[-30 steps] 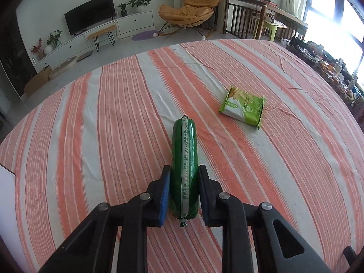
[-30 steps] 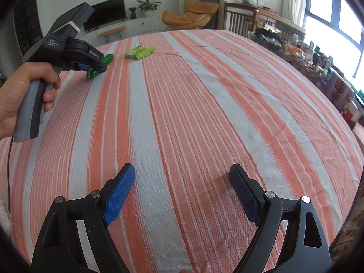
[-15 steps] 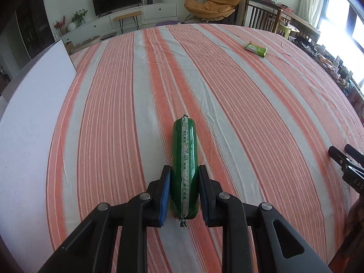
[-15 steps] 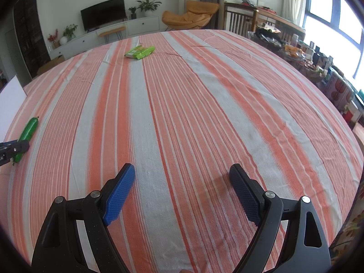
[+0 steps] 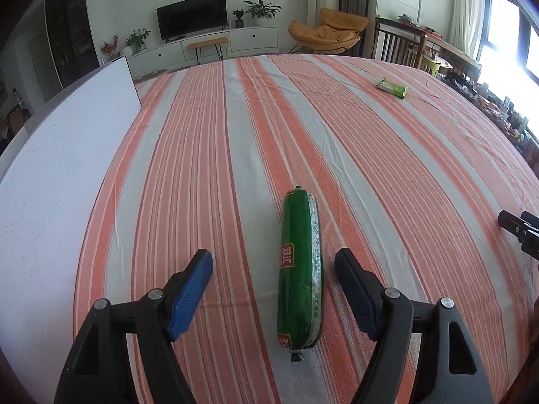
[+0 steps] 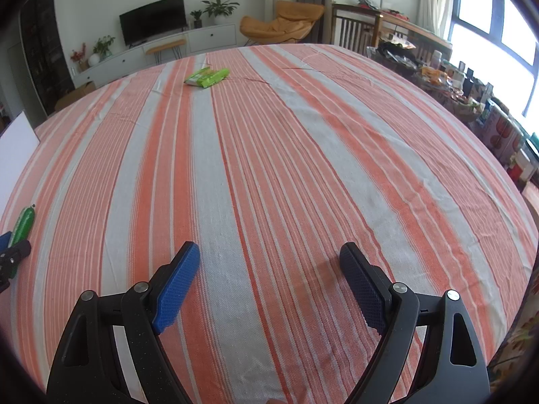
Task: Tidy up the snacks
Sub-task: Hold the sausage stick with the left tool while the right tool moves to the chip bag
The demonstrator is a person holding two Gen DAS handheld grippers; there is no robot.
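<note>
A green sausage pack (image 5: 299, 266) with a red label lies flat on the striped tablecloth (image 5: 370, 155), lengthwise between the fingers of my left gripper (image 5: 274, 262). The jaws are opening and neither blue pad touches the pack. In the right wrist view the same sausage pack (image 6: 23, 224) shows at the far left beside the left gripper's fingertips (image 6: 5, 239). A light green snack bag (image 5: 391, 87) lies far off at the back right; in the right wrist view that snack bag (image 6: 207, 77) sits far ahead. My right gripper (image 6: 269, 257) stands open over bare cloth.
A white board (image 5: 57, 155) lies along the table's left edge. The right gripper's tip (image 5: 518, 232) pokes in at the right edge of the left wrist view. Beyond the table's right side stands a cluttered side table (image 6: 471, 91) with boxes and bottles.
The left gripper carried the sausage pack across the table toward the white board, then let go; its jaws now stand wide and the pack lies on the cloth. The right gripper stayed put.
</note>
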